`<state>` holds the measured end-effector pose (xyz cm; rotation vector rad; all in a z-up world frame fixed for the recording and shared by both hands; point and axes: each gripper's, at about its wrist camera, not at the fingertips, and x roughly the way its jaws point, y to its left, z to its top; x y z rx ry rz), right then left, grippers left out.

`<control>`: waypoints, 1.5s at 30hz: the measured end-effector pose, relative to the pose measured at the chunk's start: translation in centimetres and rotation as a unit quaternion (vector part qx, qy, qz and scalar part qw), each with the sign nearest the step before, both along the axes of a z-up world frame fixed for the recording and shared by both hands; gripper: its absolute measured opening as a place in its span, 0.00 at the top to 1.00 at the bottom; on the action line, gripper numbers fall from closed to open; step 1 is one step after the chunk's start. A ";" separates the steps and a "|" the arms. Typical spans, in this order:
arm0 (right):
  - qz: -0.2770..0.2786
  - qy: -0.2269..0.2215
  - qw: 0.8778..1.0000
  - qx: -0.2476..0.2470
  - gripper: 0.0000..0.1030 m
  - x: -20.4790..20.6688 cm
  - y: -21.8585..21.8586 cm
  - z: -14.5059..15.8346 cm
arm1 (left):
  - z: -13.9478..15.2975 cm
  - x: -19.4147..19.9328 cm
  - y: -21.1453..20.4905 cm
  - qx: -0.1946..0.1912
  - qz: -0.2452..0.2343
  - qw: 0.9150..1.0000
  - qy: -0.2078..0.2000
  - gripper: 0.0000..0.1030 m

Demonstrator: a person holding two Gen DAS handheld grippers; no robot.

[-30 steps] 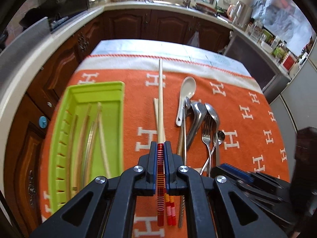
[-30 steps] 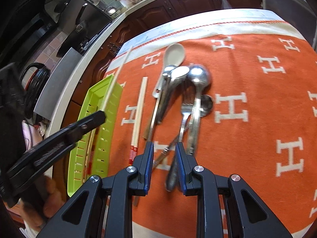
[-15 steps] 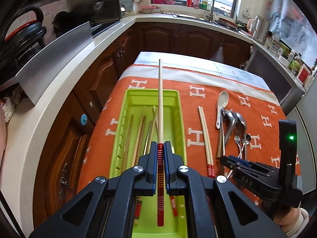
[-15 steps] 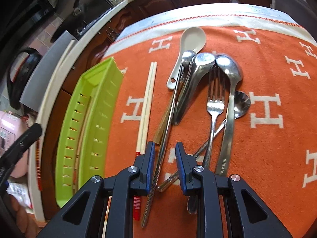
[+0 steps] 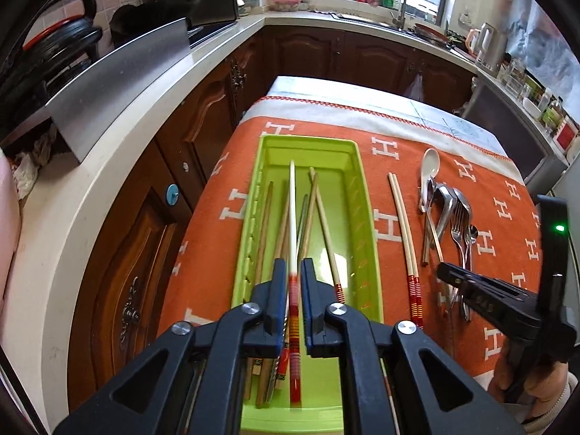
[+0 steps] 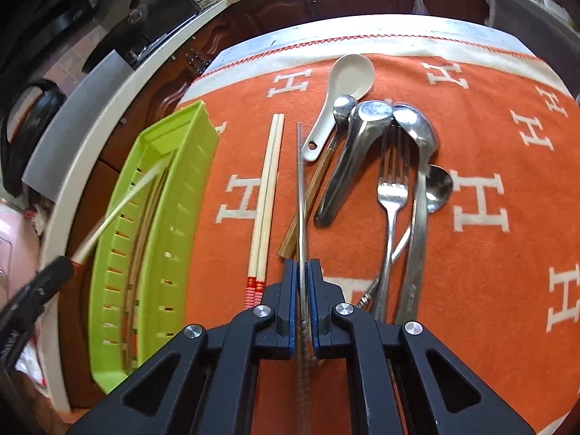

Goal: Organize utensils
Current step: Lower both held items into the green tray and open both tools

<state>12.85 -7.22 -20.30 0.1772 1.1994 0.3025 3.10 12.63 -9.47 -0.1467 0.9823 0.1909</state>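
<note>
Left wrist view: your left gripper is opening around the red-banded chopstick, which lies lengthwise over the green tray, parallel to its long walls, so it can drop straight in. Your right gripper has clenched 1 metal chopstick on the orange cloth, right of the tray.

My left tongs and right tongs are alike: matte black angular linkage arms with triangular cut-outs, silver round screw heads at the pivots, and slim blue pads lining the inner faces of black fingers. A small green light glows on my right unit.
</note>
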 end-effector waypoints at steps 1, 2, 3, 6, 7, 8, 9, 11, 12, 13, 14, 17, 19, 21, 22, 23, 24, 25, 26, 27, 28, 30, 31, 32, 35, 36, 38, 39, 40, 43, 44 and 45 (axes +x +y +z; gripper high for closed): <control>-0.003 -0.003 1.000 0.003 0.95 -0.2 -0.2 0.4 | 0.1 -0.2 0.3 -0.002 0.004 1.000 -0.002 0.93; -0.005 -0.006 1.000 0.008 0.95 -0.4 -0.4 0.9 | 0.2 -0.3 0.5 -0.003 0.007 1.000 -0.004 0.93; -0.007 -0.007 1.000 0.015 0.95 -0.6 -0.6 1.4 | 0.3 -0.5 0.7 -0.006 0.010 1.000 -0.006 0.93; -0.006 -0.013 0.999 0.035 0.95 -1.2 -0.7 3.3 | 0.6 -1.0 1.4 -0.009 0.019 1.000 -0.013 0.93; -0.004 -0.017 0.999 0.041 0.95 -1.5 -0.9 4.0 | 0.7 -1.2 1.6 -0.010 0.022 1.000 -0.015 0.93; -0.003 -0.019 0.999 0.049 0.95 -1.8 -0.9 4.9 | 0.8 -1.3 1.8 -0.009 0.025 1.000 -0.017 0.93; 0.000 -0.020 0.998 0.058 0.95 -2.0 -0.8 5.7 | 0.9 -1.5 2.0 -0.008 0.029 0.999 -0.019 0.93; 0.007 -0.023 0.997 0.070 0.95 -2.3 -0.3 7.1 | 1.0 -1.7 2.4 -0.004 0.036 0.999 -0.022 0.92; 0.012 -0.024 0.997 0.074 0.95 -2.4 0.3 7.8 | 1.1 -1.7 2.6 -0.002 0.040 0.999 -0.023 0.92; 0.016 -0.023 0.997 0.078 0.95 -2.7 0.5 8.3 | 1.2 -1.8 2.7 -0.001 0.043 0.999 -0.024 0.92; 0.024 -0.019 0.996 0.085 0.95 -2.8 1.1 8.9 | 1.2 -1.8 2.9 0.000 0.045 0.999 -0.024 0.92; 0.039 -0.012 0.995 0.091 0.95 -3.0 3.0 10.2 | 1.5 -1.9 3.2 0.004 0.050 0.998 -0.026 0.91; 0.046 -0.008 0.995 0.090 0.95 -3.5 4.2 10.9 | 1.6 -1.9 3.4 0.005 0.051 0.998 -0.027 0.89; 0.053 -0.003 0.995 0.088 0.95 -3.5 5.5 11.3 | 1.8 -1.9 3.5 0.007 0.053 0.998 -0.026 0.88; 0.056 -0.003 0.995 0.086 0.95 -3.6 6.1 11.5 | 1.8 -1.9 3.6 0.008 0.055 0.998 -0.026 0.88; 0.058 -0.003 0.995 0.084 0.95 -3.6 6.7 11.7 | 1.8 -1.9 3.7 0.009 0.056 0.998 -0.026 0.88; 0.059 -0.002 0.995 0.083 0.95 -3.7 7.0 11.9 | 1.8 -1.9 3.8 0.010 0.057 0.998 -0.026 0.88; 0.061 -0.001 0.995 0.083 0.94 -3.7 7.6 12.1 | 1.9 -1.9 3.8 0.011 0.058 0.998 -0.026 0.87; 0.062 0.000 0.995 0.082 0.94 -3.6 8.0 12.2 | 1.9 -1.9 3.9 0.012 0.059 0.998 -0.027 0.87; 0.063 0.000 0.995 0.081 0.94 -3.5 8.4 12.2 | 1.9 -1.9 3.9 0.014 0.060 0.998 -0.026 0.87; 0.065 0.001 0.995 0.079 0.94 -3.4 8.7 12.2 | 1.9 -1.9 3.9 0.014 0.061 0.998 -0.026 0.87; 0.064 0.001 0.995 0.071 0.94 -3.2 9.3 12.2 | 1.8 -1.8 4.0 0.013 0.062 0.998 -0.025 0.85; 0.064 0.001 0.996 0.067 0.94 -3.1 9.5 12.1 | 1.8 -1.8 4.1 0.014 0.063 0.998 -0.025 0.84; 0.066 0.002 0.996 0.067 0.94 -3.0 9.7 12.1 | 1.8 -1.8 4.1 0.014 0.063 0.998 -0.025 0.82; 0.067 0.010 0.995 0.067 0.93 -2.8 10.1 11.7 | 1.7 -1.7 4.1 0.015 0.066 0.997 -0.023 0.81; 0.067 0.011 0.996 0.065 0.93 -2.7 10.1 11.6 | 1.7 -1.7 4.2 0.014 0.066 0.997 -0.022 0.80; 0.069 0.012 0.996 0.062 0.93 -2.7 10.1 11.3 | 1.6 -1.7 4.1 0.014 0.067 0.997 -0.021 0.80; 0.069 0.012 0.996 0.061 0.92 -2.7 10.1 11.3 | 1.6 -1.7 4.1 0.014 0.067 0.997 -0.020 0.79; 0.069 0.011 0.996 0.061 0.91 -2.8 10.1 11.3 | 1.6 -1.7 4.1 0.013 0.068 0.997 -0.020 0.78; 0.073 0.000 0.996 0.058 0.91 -3.1 10.0 11.6 | 1.7 -1.8 4.1 0.015 0.069 0.997 -0.022 0.69; 0.075 -0.005 0.996 0.055 0.91 -3.2 10.0 11.8 | 1.7 -1.8 4.0 0.017 0.069 0.997 -0.024 0.62; 0.078 -0.012 0.996 0.049 0.90 -3.5 9.9 12.0 | 1.8 -1.9 3.9 0.019 0.070 0.997 -0.026 0.60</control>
